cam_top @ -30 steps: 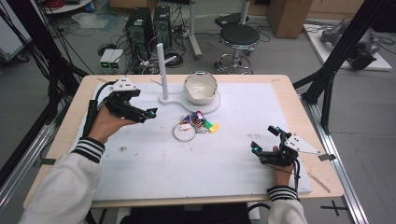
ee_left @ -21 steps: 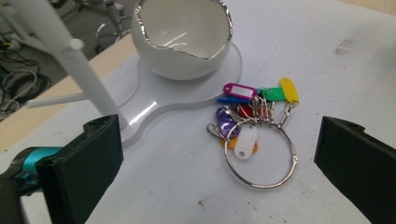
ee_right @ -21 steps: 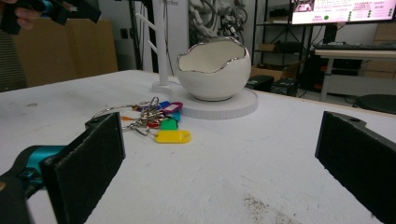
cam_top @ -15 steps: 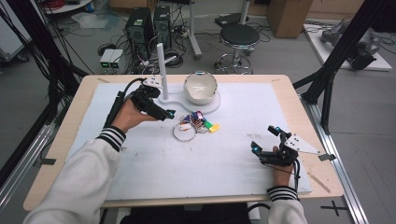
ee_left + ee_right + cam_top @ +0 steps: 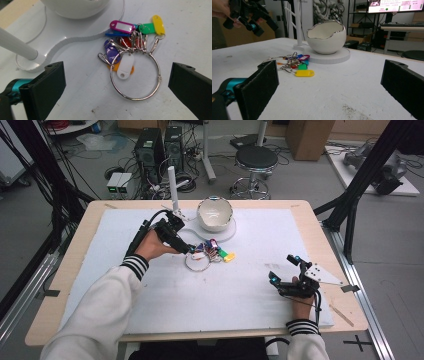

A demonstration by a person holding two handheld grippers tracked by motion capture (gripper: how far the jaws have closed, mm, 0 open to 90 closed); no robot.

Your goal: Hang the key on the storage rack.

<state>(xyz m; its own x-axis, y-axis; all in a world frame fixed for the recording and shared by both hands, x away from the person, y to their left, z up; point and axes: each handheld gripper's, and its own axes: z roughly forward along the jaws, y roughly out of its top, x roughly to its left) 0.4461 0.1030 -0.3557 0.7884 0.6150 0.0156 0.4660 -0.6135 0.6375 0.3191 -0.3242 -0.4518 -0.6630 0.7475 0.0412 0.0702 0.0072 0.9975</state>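
Lying flat, the key ring [image 5: 136, 75] carries bunched coloured tags [image 5: 122, 27] between the gaping left hand-held gripper [image 5: 117, 82] jaws.

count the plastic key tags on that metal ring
7 visible on the key ring: pink tag, yellow tag, green tag, blue tag, purple tag, red tag, white tag. An orange one seems hidden beneath the white.
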